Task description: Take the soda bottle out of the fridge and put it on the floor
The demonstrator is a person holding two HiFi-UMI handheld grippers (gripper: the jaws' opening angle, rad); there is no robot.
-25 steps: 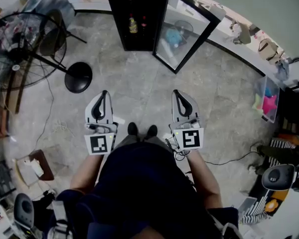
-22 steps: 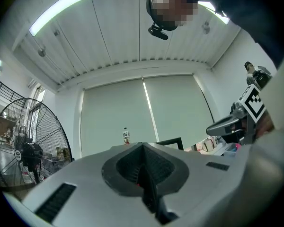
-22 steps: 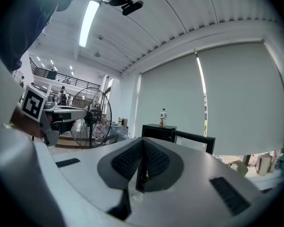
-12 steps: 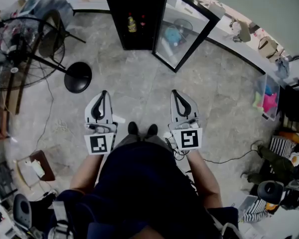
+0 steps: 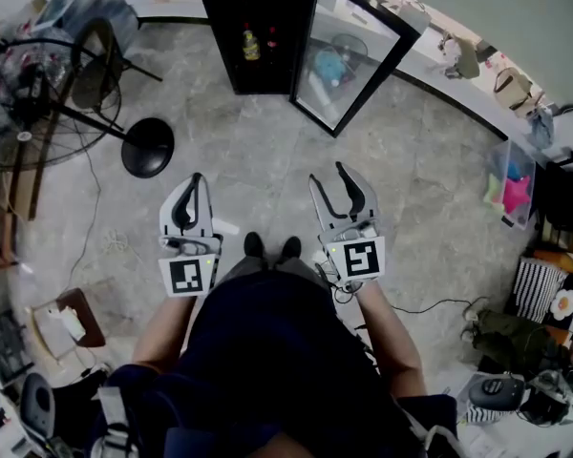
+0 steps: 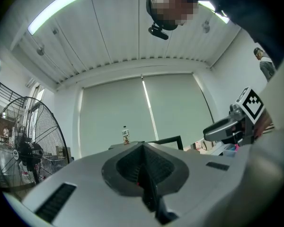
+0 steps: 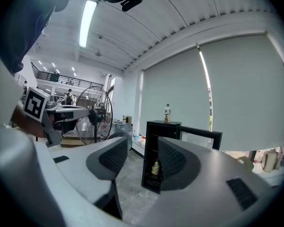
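Head view: person stands on grey floor [image 5: 267, 146], facing black fridge [image 5: 222, 51] w/ glass door [image 5: 349, 60] swung wide. Soda bottle [image 5: 251, 44] stands upright on a shelf inside, well apart from both grippers. Left gripper [image 5: 196, 179]: jaws together, empty. Right gripper [image 5: 328, 174]: jaws apart, empty. Standing fan [image 5: 38, 93] at left.

Left gripper view: jaws pressed together on nothing. Beyond them, a second bottle [image 6: 125, 135] stands on the fridge top.

Right gripper view: jaws have just been opening, now parted, nothing between the pads. Thru the gap, far off, fridge interior & soda bottle [image 7: 155, 167].
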